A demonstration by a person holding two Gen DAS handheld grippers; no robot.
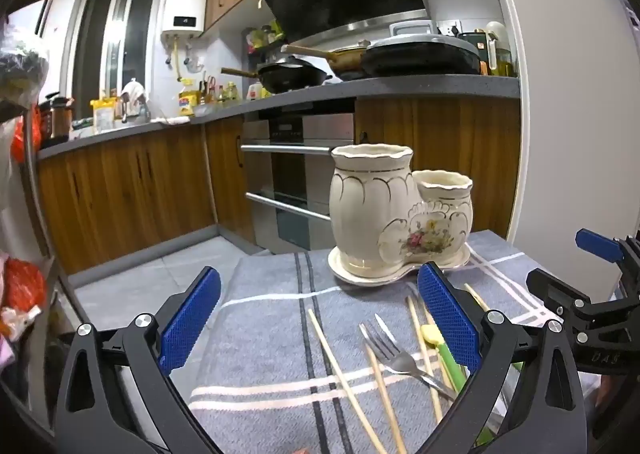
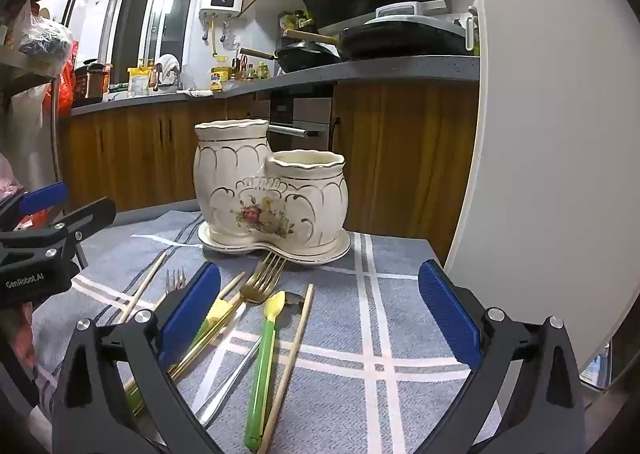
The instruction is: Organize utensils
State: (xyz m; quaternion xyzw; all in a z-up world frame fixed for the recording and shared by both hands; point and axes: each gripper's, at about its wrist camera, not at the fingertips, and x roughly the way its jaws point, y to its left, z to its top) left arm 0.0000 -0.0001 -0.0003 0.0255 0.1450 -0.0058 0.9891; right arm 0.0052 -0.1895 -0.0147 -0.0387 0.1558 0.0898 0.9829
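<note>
A cream ceramic holder [image 1: 384, 214] [image 2: 272, 190] with two joined cups, a floral print and a saucer base stands upright at the far side of a grey striped cloth [image 1: 272, 318] [image 2: 400, 294]; nothing shows above its rims. In front of it lie loose wooden chopsticks [image 1: 340, 370] [image 2: 294, 350], a silver fork [image 1: 390, 350] [image 2: 175, 279], a gold fork [image 2: 262, 280] and a green-handled spoon [image 2: 266, 342] [image 1: 442, 346] with a yellow bowl. My left gripper [image 1: 320, 272] [image 2: 68, 206] hovers open over the left part of the pile, and my right gripper [image 2: 320, 268] [image 1: 576, 266] hovers open to its right. Neither touches anything.
The table ends just behind the holder, with tiled floor [image 1: 180, 262] beyond. A white panel [image 2: 552, 134] rises close on the right. Wooden cabinets [image 1: 120, 190], an oven [image 1: 296, 182] and a counter [image 1: 420, 88] with pans stand further back. Bags and shelves [image 2: 36, 42] crowd the left.
</note>
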